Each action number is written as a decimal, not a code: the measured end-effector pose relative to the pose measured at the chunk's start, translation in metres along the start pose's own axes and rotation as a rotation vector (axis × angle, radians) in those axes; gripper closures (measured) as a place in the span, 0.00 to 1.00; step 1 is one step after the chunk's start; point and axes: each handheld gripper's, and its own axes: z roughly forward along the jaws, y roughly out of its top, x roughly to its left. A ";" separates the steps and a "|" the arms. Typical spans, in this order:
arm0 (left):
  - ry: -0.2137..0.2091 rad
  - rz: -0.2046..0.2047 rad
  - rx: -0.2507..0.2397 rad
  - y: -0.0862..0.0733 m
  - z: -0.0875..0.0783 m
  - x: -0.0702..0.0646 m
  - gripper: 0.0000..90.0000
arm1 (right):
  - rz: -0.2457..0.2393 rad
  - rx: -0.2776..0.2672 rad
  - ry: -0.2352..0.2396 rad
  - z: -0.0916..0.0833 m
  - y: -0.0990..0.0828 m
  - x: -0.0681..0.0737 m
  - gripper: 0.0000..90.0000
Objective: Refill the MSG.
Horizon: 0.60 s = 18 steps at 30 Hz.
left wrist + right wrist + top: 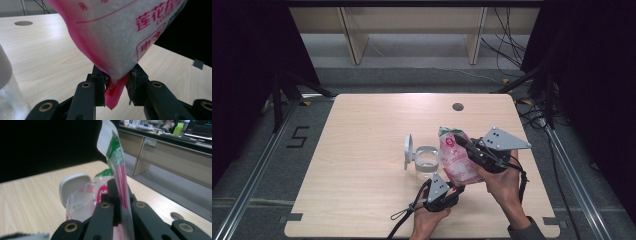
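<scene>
A: We see the left gripper [116,86] pinching the bottom corner of a pink and white bag [117,37] of white granules; its jaws press the pink seam from both sides.

B: And the right gripper [119,202]?

A: Its jaws are clamped tight on the bag's upper edge, where green and red print [117,160] rises above them. From above, we see the bag [457,157] held between both grippers, tilted, near the table's right front part.

B: What stands close by?

A: A clear jar [427,162] with its white hinged lid [408,150] flipped open sits just beside the bag, on its left. Farther back there is a round cable hole [457,106] in the wooden table [362,150].

B: Do the views differ?

A: The left gripper view brings out the bag's printed characters; the high view shows both hands [504,185] and trailing cables.
</scene>
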 end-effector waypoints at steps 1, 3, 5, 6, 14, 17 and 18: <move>0.005 -0.045 0.015 -0.001 -0.001 -0.003 0.78 | -0.001 -0.009 -0.004 0.002 0.000 -0.001 1.00; 0.007 -0.056 0.000 -0.001 0.001 -0.004 0.78 | 0.019 0.004 0.015 0.006 0.002 -0.002 1.00; -0.005 -0.064 -0.013 -0.001 0.003 -0.004 0.78 | 0.014 0.000 0.013 0.008 0.002 -0.002 1.00; -0.006 -0.066 -0.012 -0.001 0.004 -0.004 0.78 | 0.012 0.002 0.021 0.010 0.003 -0.003 1.00; 0.000 -0.074 -0.024 0.003 0.008 -0.004 0.79 | -0.005 0.027 0.027 0.028 0.011 0.004 1.00; -0.011 -0.085 -0.043 0.002 0.011 -0.003 0.79 | -0.007 0.037 0.024 0.034 0.011 0.006 1.00; -0.007 -0.084 -0.041 0.002 0.011 -0.003 0.79 | -0.014 0.037 0.024 0.036 0.011 0.005 1.00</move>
